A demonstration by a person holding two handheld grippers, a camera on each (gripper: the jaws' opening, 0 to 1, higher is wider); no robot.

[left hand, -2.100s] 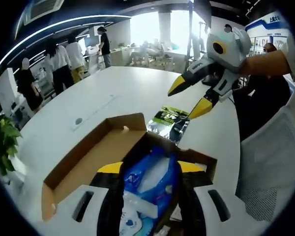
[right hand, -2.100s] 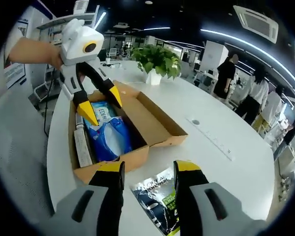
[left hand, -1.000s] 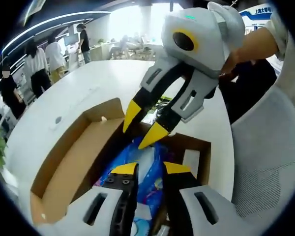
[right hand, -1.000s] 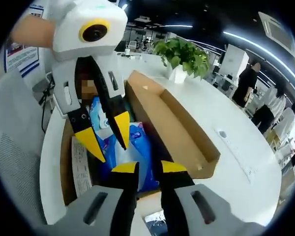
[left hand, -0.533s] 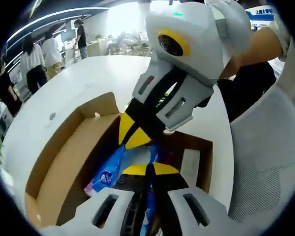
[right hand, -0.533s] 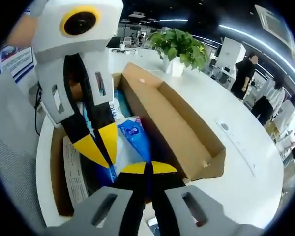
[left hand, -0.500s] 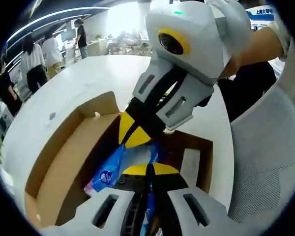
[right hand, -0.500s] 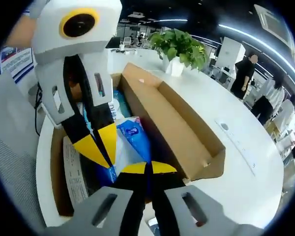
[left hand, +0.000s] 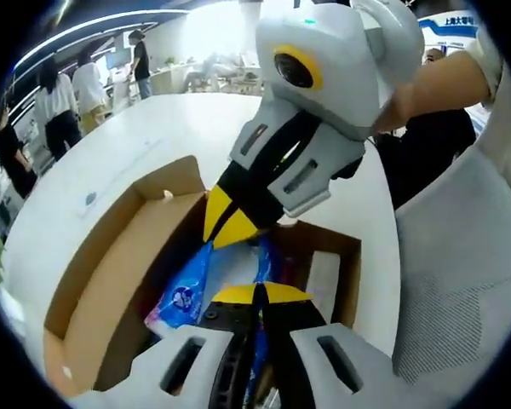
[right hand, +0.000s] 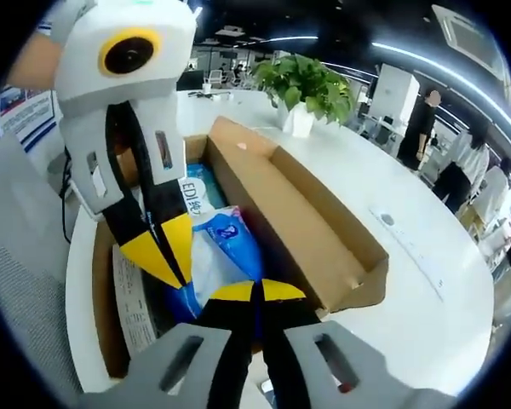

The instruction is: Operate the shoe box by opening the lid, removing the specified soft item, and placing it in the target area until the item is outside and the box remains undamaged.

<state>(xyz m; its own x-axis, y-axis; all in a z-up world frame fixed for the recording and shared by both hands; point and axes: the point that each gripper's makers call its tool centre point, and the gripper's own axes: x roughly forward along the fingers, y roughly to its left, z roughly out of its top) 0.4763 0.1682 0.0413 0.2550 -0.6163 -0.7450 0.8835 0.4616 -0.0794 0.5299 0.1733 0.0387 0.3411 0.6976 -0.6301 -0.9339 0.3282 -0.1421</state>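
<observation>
Both tools (left hand: 255, 294) (left hand: 227, 223) clamped on blue pack (left hand: 187, 290) inside open box (left hand: 111, 273).

One open cardboard shoe box (right hand: 311, 239) sits on one white table (right hand: 409, 281). Inside it lie one blue plastic pack (right hand: 226, 256) and one printed paper slip (right hand: 129, 298). Two grippers meet over the box, the left gripper (left hand: 257, 294) and the right gripper (right hand: 257, 291). One potted plant (right hand: 302, 85) stands on the table, and three people (left hand: 64, 102) stand in the background of the left gripper view
</observation>
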